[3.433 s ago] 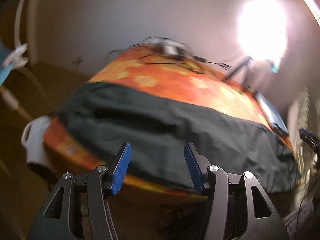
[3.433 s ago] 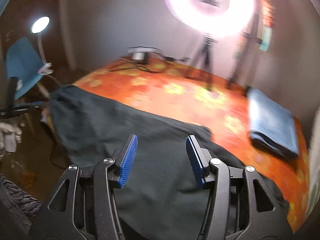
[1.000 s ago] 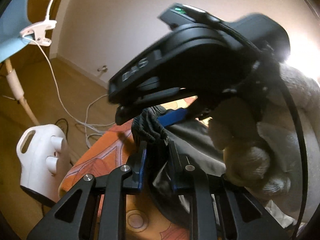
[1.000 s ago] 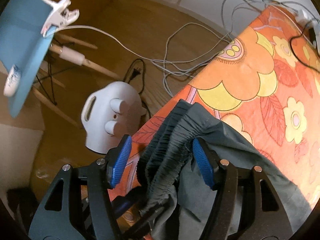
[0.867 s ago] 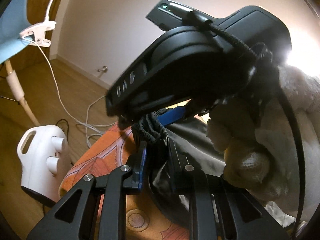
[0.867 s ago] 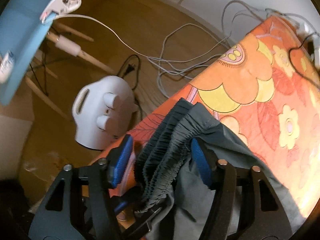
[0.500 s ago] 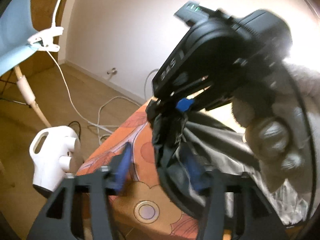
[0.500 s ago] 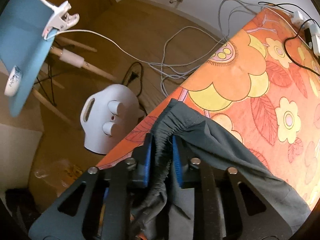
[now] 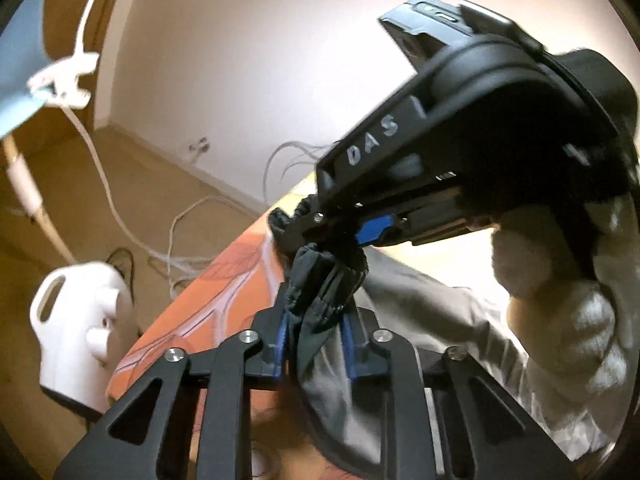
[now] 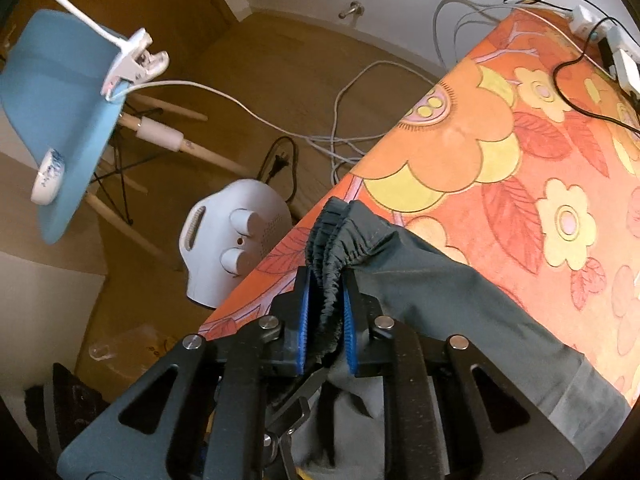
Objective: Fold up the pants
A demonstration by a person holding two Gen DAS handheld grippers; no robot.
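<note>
Now: both tongs are on the waistband, at the table corner, low centre of the right view.

- My right gripper is closing. Its blue pads already press the gathered elastic from both sides.
- My left gripper is closing too. The same bunch sits between its pads, clenched just under the right one's bite.
- The rest of the pants runs off to the lower right, lying on the flowered cloth.

Risks, as I judge them:
- The two bites sit almost on top of each other. If I draw the tongs apart to spread the band, the ribbed elastic may creep out of one pair of pads.
- The bunch is thick. I cannot tell whether each bite has every layer, and a missed layer would sag and spoil the fold line.
- The band hangs at the table's edge. If it drops here it goes to the floor, near the white device.
- The cables at upper right could catch the fabric if it is dragged far that way.

Views:
- The left view shows the right gripper from outside, with my gloved hand filling its right half. It hides nearly all of the table.
- The right view gives the open cloth, how the pants lie, the chair at upper left and the floor
</note>
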